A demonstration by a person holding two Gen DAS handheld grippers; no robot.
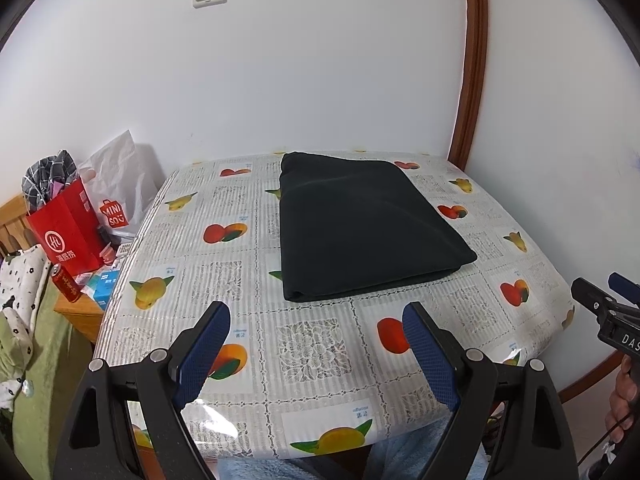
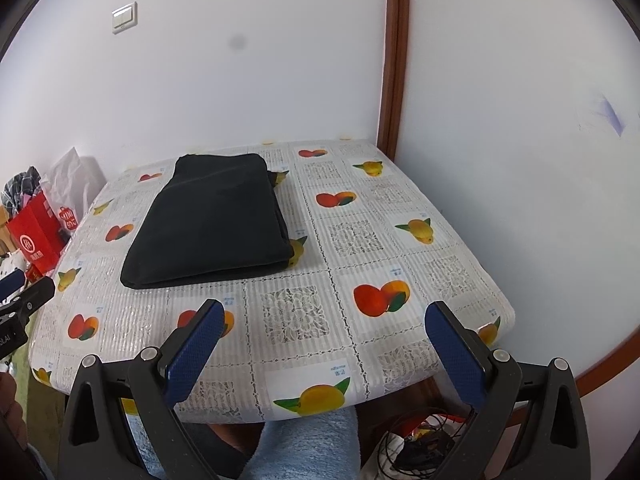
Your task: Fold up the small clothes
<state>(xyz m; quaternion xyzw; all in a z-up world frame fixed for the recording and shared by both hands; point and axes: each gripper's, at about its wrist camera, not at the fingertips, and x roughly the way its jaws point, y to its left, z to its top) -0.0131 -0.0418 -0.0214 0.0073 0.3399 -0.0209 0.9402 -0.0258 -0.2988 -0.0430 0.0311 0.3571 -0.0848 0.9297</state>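
A dark folded garment [image 1: 360,224] lies flat as a neat rectangle on the table with the fruit-print cloth [image 1: 312,344]; it also shows in the right wrist view [image 2: 212,220]. My left gripper [image 1: 316,320] is open and empty, held back above the table's near edge, short of the garment. My right gripper [image 2: 324,320] is open and empty too, above the near edge, to the right of the garment. The right gripper also shows at the right edge of the left wrist view [image 1: 604,292].
A white wall stands behind the table, with a wooden door frame [image 1: 472,60] at the back right. Left of the table are a red paper bag [image 1: 68,232], a white plastic bag [image 1: 120,176], a red can [image 1: 66,284] and clothes. Cables [image 2: 420,436] lie on the floor.
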